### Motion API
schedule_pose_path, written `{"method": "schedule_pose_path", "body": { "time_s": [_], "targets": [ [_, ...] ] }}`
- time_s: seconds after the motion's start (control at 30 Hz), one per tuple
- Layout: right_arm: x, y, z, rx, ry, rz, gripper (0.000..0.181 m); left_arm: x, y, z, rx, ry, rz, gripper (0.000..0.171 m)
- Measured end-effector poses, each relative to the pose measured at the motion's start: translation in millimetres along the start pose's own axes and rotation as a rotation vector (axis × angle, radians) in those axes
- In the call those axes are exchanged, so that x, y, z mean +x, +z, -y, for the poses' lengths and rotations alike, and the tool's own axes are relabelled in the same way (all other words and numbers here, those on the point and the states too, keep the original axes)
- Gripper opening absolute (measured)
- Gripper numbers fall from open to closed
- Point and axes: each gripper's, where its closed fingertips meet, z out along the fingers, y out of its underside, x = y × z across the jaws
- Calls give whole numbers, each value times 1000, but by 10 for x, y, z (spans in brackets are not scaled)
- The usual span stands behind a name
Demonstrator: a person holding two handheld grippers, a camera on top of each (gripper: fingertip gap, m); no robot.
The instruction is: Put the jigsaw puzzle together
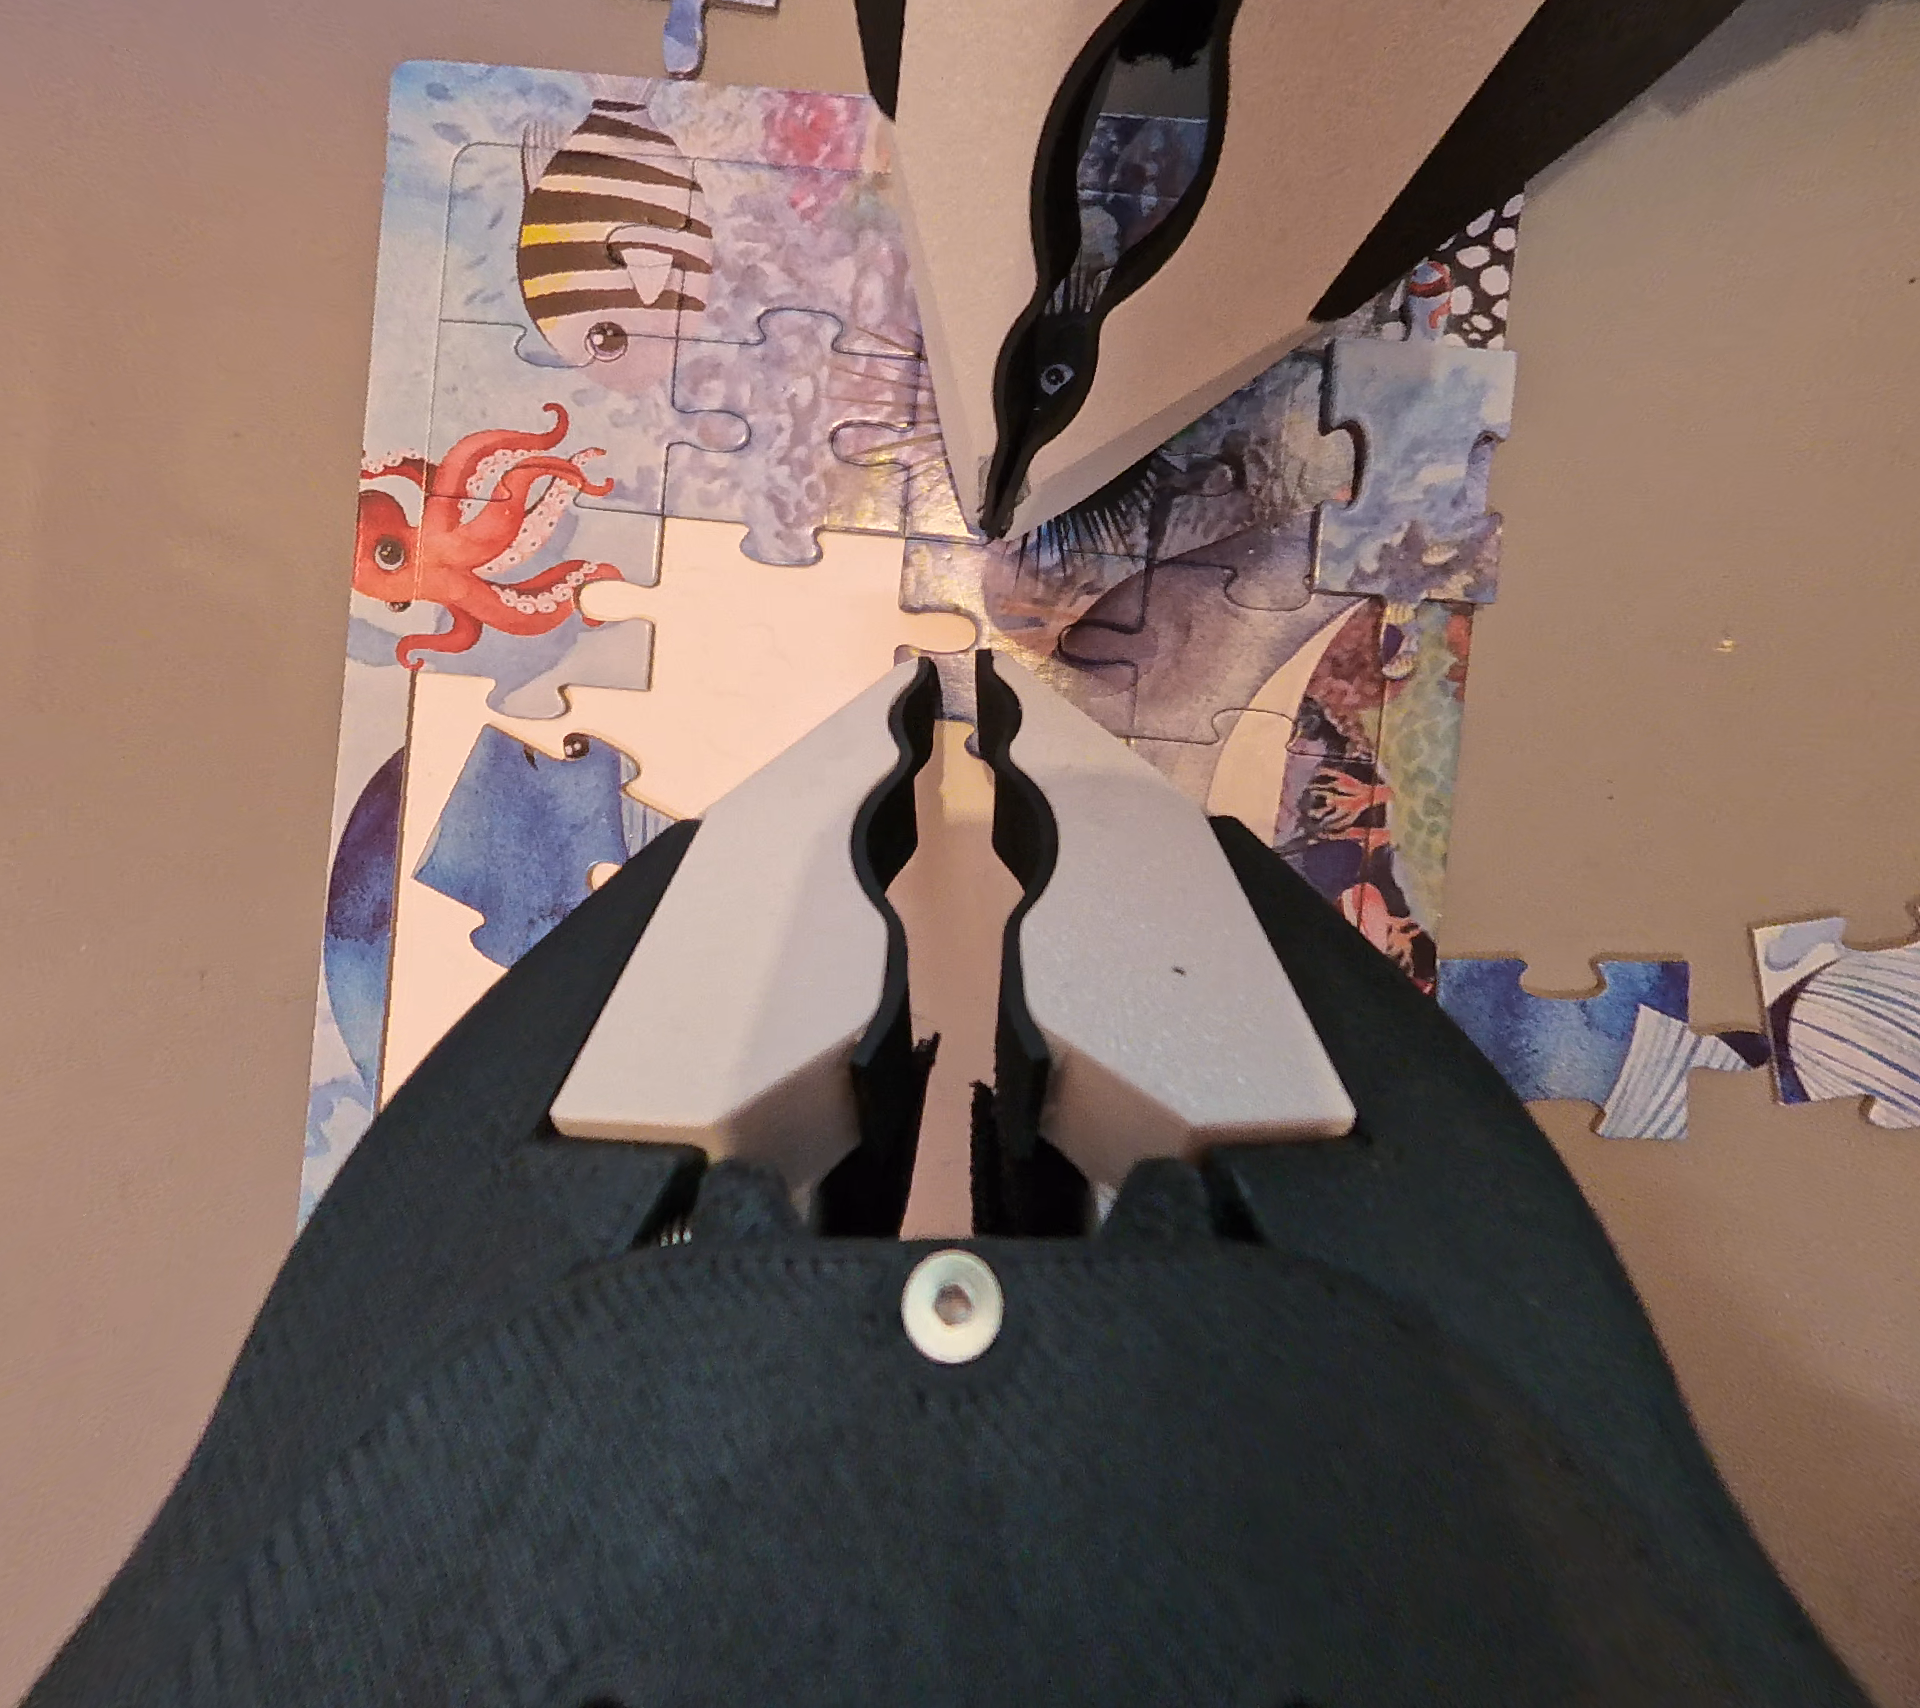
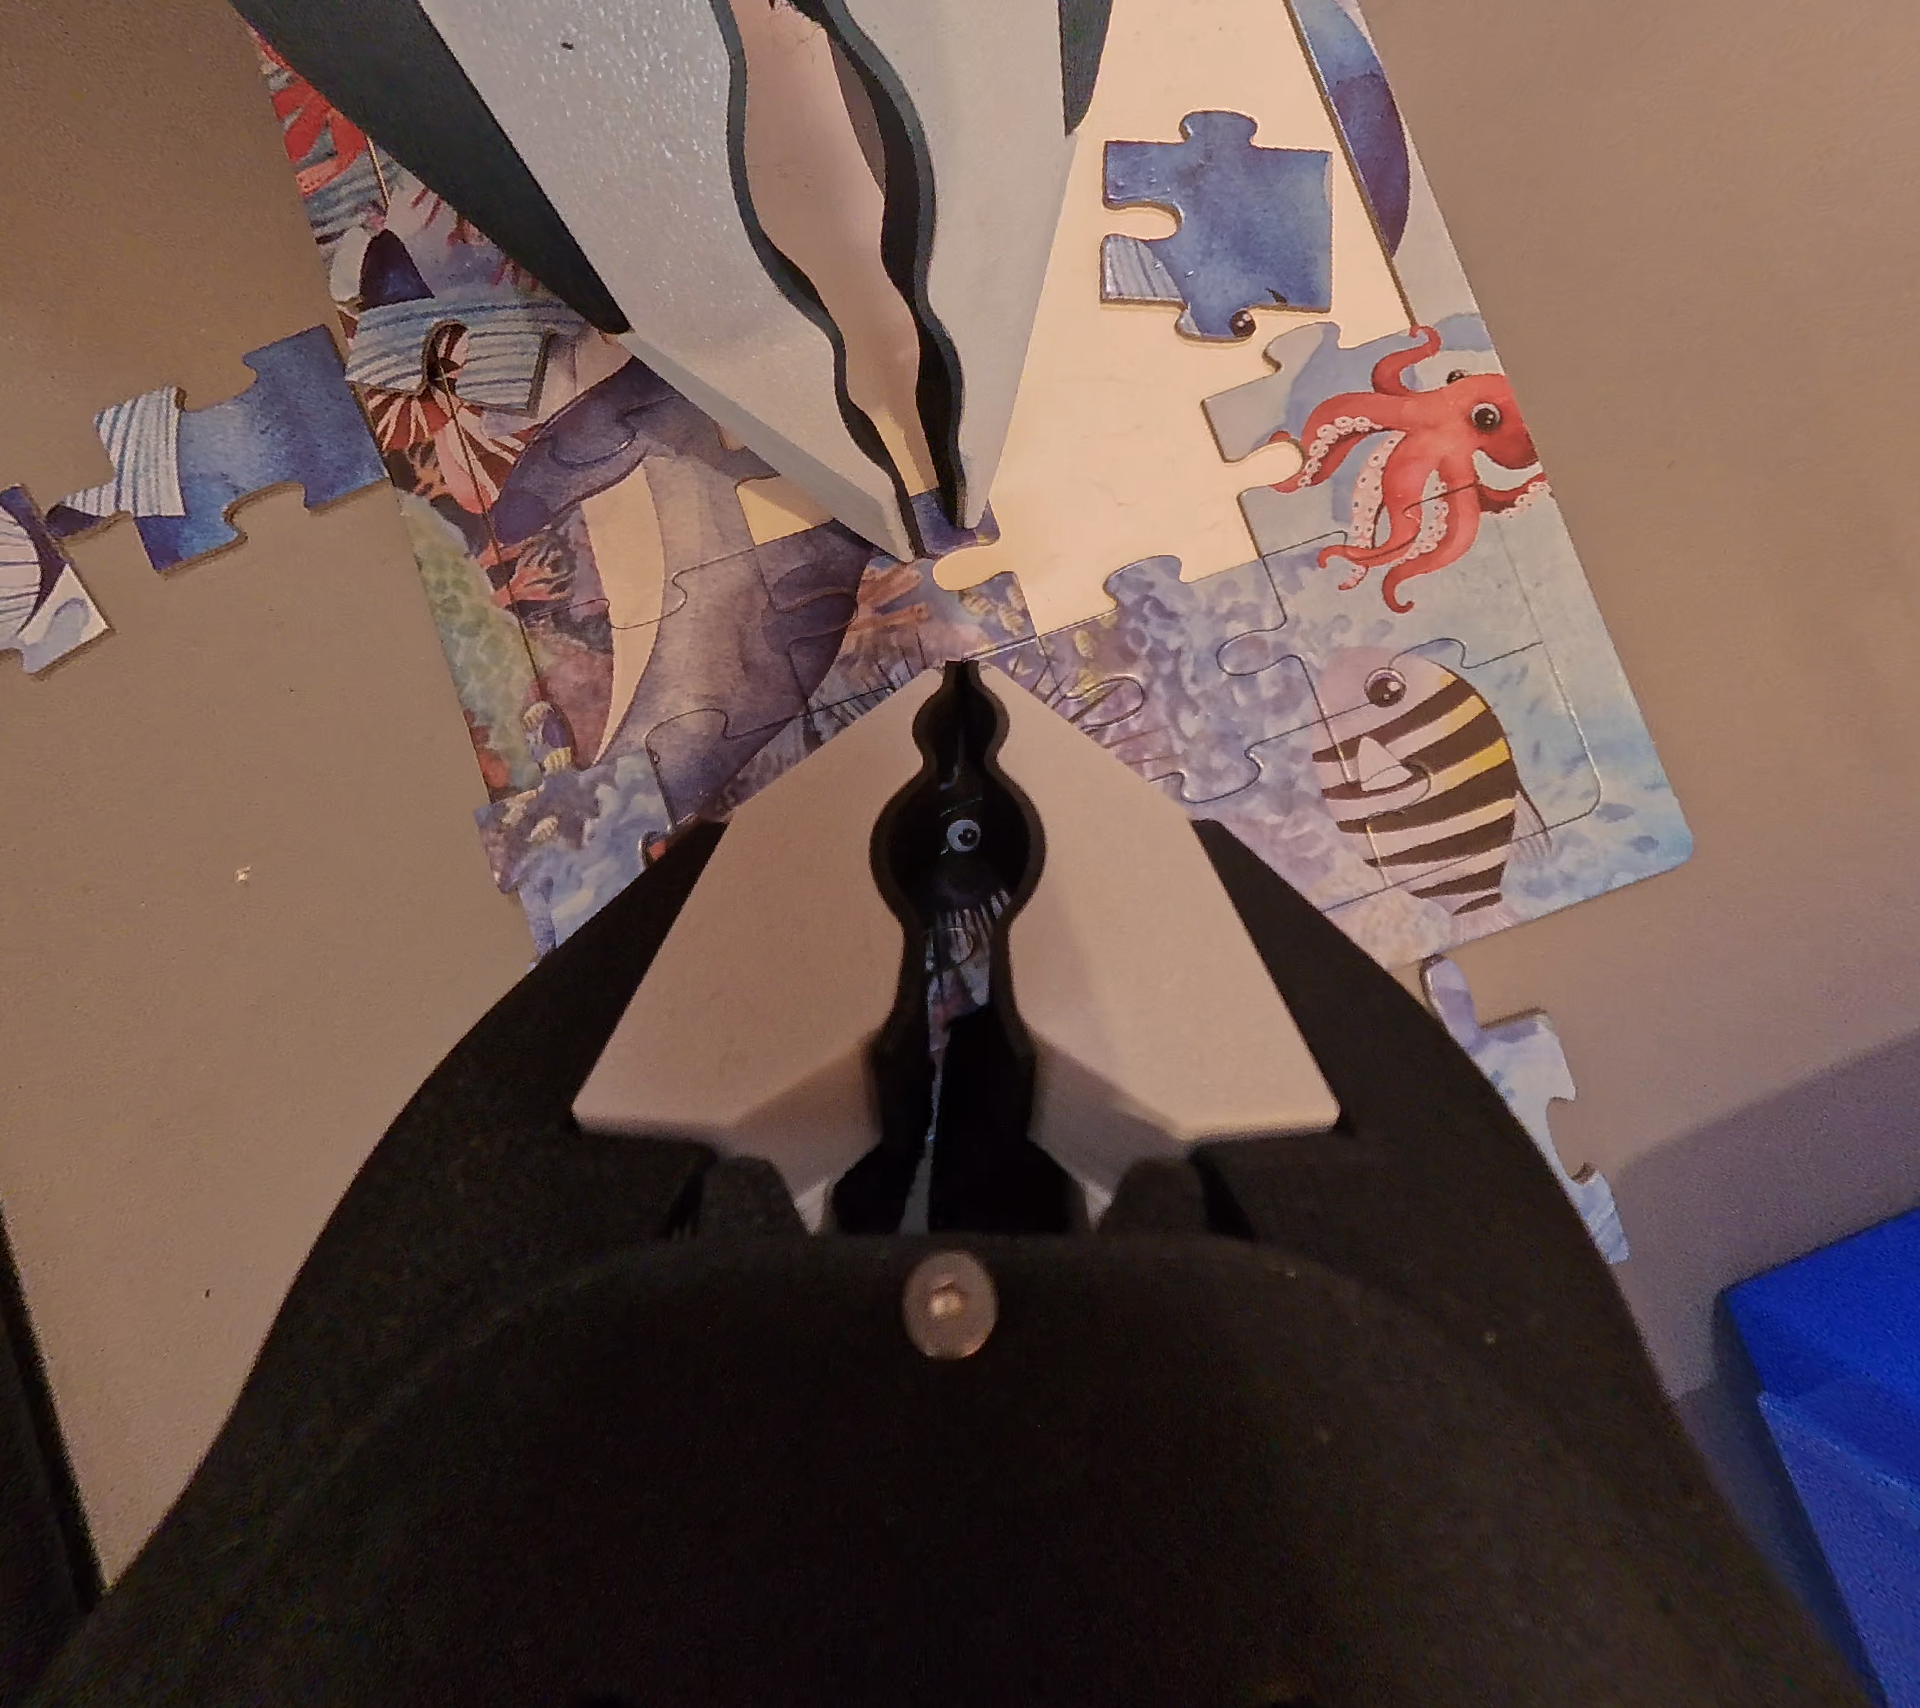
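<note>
Puzzle [image 1: 727, 411]: left fingers [image 1: 1023, 785] slightly parted, right fingers [image 2: 1049, 785] closed, tips touching.

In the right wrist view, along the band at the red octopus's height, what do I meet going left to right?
Loose blue-and-white striped jigsaw piece on the table → left gripper, tips nearly together over the tray → red octopus piece fitted at the puzzle tray's right side.
</note>
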Motion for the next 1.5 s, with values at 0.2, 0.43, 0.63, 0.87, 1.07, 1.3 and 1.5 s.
{"method": "schedule_pose_path", "body": {
  "time_s": [0.2,0.43,0.63,0.87,1.07,1.3,1.5],
  "targets": [
    [-46,-23,72,34,-3,19,0,8,-1,-5,4,2,2,1],
    [-70,19,36,8,-21,20,0,7,-53,-37,17,5,-13,0],
    [-123,-48,170,76,-31,40,0,85,-41,-62,-4,8,-48,0],
    [-144,55,68,12,-37,46,0,74,-32,-66,-7,4,-28,0],
    [-141,54,71,13,-34,42,0,143,-41,-55,1,26,-34,0],
    [86,-204,217,154,70,6,2,-269,-273,-62,46,-20,118,6],
    [320,-435,219,243,144,-43,3,-750,-474,-288,28,-88,240,49]
  ]
}}
